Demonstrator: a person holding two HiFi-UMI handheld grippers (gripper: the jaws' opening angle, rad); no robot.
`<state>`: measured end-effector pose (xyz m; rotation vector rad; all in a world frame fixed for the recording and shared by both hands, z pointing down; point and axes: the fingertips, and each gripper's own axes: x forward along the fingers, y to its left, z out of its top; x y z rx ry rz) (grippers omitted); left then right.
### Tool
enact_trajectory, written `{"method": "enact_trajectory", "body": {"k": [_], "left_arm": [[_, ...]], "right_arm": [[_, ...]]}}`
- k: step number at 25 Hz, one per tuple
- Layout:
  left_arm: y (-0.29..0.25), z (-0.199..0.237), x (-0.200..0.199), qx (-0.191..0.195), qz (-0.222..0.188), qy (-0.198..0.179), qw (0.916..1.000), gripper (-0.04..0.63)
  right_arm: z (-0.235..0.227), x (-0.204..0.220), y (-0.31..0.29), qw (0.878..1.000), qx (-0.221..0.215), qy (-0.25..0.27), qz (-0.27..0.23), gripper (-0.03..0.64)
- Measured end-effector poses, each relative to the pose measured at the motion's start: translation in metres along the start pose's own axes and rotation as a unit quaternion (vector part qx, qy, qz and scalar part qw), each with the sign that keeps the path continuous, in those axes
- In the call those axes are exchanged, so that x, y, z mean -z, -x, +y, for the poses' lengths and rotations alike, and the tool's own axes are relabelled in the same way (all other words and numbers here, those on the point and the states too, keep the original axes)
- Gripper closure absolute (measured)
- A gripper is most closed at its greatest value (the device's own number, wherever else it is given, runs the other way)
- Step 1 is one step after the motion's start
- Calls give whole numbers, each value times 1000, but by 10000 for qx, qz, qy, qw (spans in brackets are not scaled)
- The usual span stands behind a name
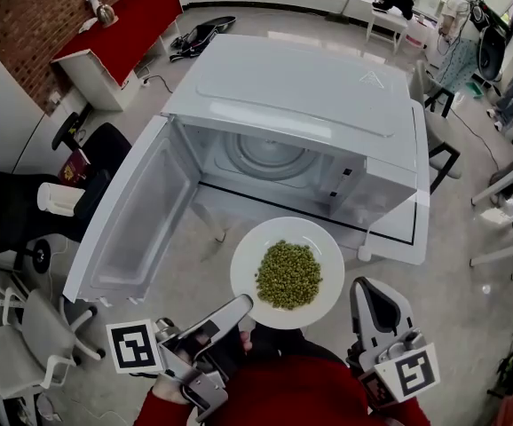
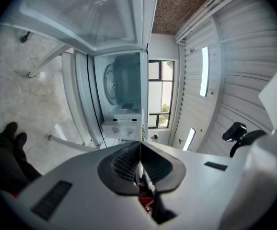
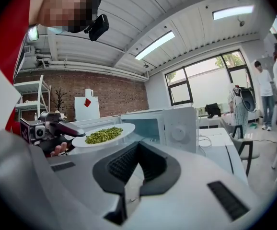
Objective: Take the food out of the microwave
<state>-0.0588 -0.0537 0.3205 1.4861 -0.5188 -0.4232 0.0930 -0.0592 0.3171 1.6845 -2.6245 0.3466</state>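
Nearest me: left gripper (image 1: pixel 241 309) pinching the near rim of the white plate (image 1: pixel 329 248), jaws clamped on that thin edge alone. Right gripper (image 1: pixel 372 289) beside it, jaws pressed together on nothing, clear of the plate.

The food, a heap of green peas (image 1: pixel 288 275), sits mid-plate. The plate is fully out, held in the air in front of the microwave (image 1: pixel 310 87).

Beyond: door (image 1: pixel 137 216) swung wide to the left, cavity bare except for the turntable (image 1: pixel 270 153).

Judgement: removal looks about done. 1 rim grip is a weak hold, so carry the plate level and slowly with no wrist roll, or the peas slide off. The right gripper under the far rim would steady it before set-down.
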Motion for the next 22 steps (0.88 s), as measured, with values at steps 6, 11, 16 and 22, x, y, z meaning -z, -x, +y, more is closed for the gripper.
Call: {"method": "enact_trajectory", "body": {"k": [6,11,16,22], "left_arm": [[-1,1,0,-24,4,-10,10000,578],[-1,1,-1,-31,5,16,10000,578],[-3,1,-3,-8,-12,68,10000,578],[-6,1,-6,-19,6,38,10000,578]], "right_arm": [[0,3,-1,10000,-48,56,18,603],[0,5,-2,10000,-52,50,62,603],[0,6,-5,9999,-73,22,69,603],[0,6,-8,9999,-81,17,63,603]]}}
